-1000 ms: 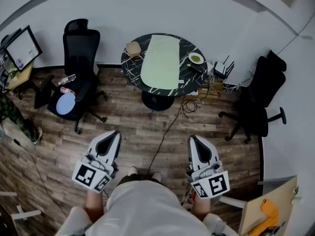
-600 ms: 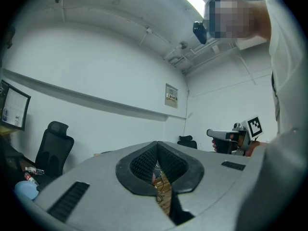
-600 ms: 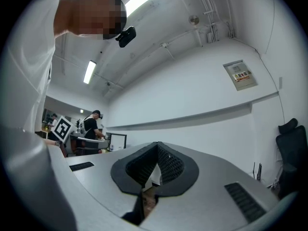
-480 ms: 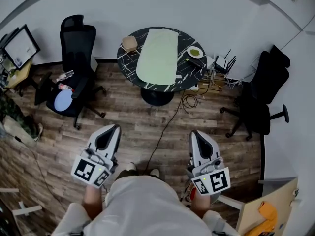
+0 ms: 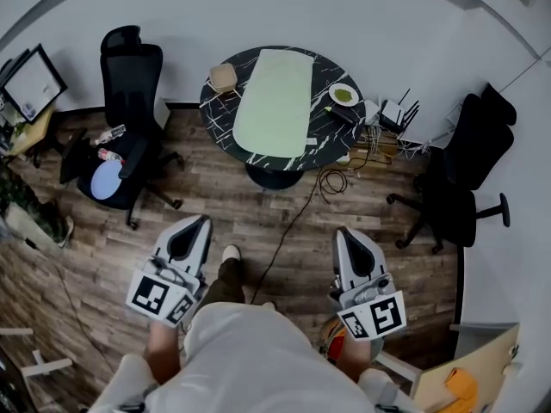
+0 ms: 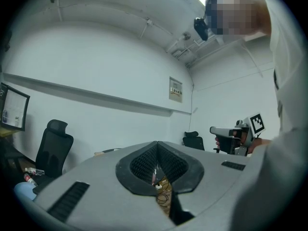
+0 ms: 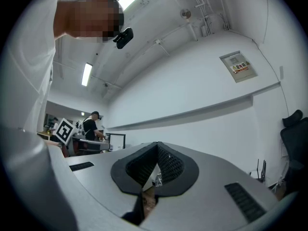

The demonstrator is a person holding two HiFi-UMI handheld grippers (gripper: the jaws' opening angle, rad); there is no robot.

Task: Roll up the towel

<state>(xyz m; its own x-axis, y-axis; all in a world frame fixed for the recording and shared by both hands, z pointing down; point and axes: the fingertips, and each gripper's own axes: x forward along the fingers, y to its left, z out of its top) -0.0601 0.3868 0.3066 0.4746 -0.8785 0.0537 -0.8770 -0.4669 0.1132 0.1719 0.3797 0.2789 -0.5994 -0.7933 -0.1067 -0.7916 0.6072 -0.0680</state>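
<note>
The left gripper [image 5: 195,224] and right gripper [image 5: 345,234] are pointing level, closed on nothing, since the towel [image 5: 275,101] is lying on the table [image 5: 325,129], well apart.

- The towel [image 5: 275,101] is pale green cloth, matt and smooth, with no sheen
- The table [image 5: 219,119] top looks like black stone with white veins, lightly glossy
- The floor [image 5: 258,222] is brown wood plank with visible grain and a dull finish
- The left gripper [image 5: 195,224] and right gripper [image 5: 343,234] have smooth, matt grey plastic shells
- Their fingers [image 6: 139,165] carry black pads with a fine ribbed, rough texture
- The office chair [image 5: 129,84] is black and matt, fabric or mesh
- The plate [image 5: 343,95] is white and glossy
- The wall [image 5: 258,15] is plain white and matt
- The person's top [image 5: 250,360] is white cloth
</note>
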